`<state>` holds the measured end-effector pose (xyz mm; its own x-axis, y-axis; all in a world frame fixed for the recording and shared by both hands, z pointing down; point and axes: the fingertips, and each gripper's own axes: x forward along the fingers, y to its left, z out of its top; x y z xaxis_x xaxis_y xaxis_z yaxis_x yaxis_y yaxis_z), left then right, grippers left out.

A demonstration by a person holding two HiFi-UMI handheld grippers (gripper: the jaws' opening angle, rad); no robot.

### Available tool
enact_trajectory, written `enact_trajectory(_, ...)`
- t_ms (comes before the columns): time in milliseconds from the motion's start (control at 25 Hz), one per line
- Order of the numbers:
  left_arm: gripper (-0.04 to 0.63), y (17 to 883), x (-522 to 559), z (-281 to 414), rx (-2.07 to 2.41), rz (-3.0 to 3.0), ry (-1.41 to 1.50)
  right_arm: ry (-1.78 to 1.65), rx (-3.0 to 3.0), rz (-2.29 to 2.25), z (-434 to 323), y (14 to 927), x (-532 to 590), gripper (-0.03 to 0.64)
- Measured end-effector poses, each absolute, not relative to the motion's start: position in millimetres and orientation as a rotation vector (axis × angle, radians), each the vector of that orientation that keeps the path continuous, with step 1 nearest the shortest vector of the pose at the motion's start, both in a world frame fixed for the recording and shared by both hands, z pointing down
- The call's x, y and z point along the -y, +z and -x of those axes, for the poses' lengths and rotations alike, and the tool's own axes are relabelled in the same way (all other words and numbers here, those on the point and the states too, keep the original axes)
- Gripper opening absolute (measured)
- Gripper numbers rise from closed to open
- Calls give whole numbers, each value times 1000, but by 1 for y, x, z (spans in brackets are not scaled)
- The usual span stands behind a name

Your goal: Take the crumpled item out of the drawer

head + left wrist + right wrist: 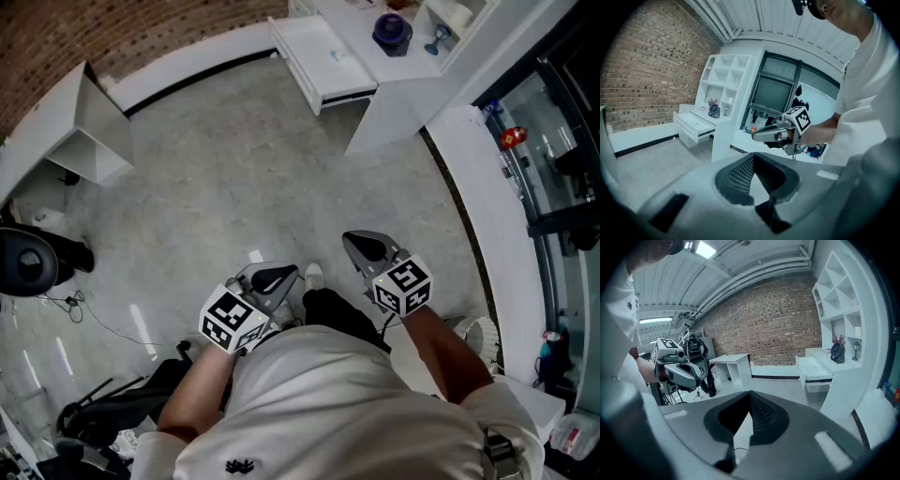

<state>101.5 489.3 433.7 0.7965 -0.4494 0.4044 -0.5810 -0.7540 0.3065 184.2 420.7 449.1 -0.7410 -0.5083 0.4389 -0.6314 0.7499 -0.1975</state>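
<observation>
The white drawer [323, 61] stands pulled open from a white desk unit far across the floor; it also shows as the drawer [693, 126] and the drawer [813, 369]. A small faint mark lies inside it, too small to identify. My left gripper [272, 278] and right gripper [367, 248] are held close to the person's body, well away from the drawer. Both are shut with nothing between the jaws. The left gripper [753, 159] faces the right gripper [761, 134]. The right gripper [750, 399] faces the left gripper [677, 373].
A dark fan [392, 33] and a small lamp sit on the desk top above the drawer. A white open side table [89, 127] stands at the left. Black gear and cables [28, 262] lie at the lower left. A glass wall [553, 169] runs along the right.
</observation>
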Motion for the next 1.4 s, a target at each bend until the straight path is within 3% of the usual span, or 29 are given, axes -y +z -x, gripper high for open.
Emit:
enact_trajectory(600,6,409,-365,-167,807,-2584,466,535,2654,-866,-234,448,-285,15)
enact_trajectory(680,6,410,-355,-173,801,-2579,467,578,2657,-894,-239,452,-270,94)
enact_trajectory(760,6,412,-348,-176,781,-2581,477,608,2651,-932,-242,457,-258,113)
enact_trajectory(1000,6,420,-311,-157,739,-2591,493,643,2615,-1022,-233,468,-212,163)
enact_trajectory(1400,6,413,-181,-84,580,-2697,473,691,2494,-1273,-194,472,-90,161)
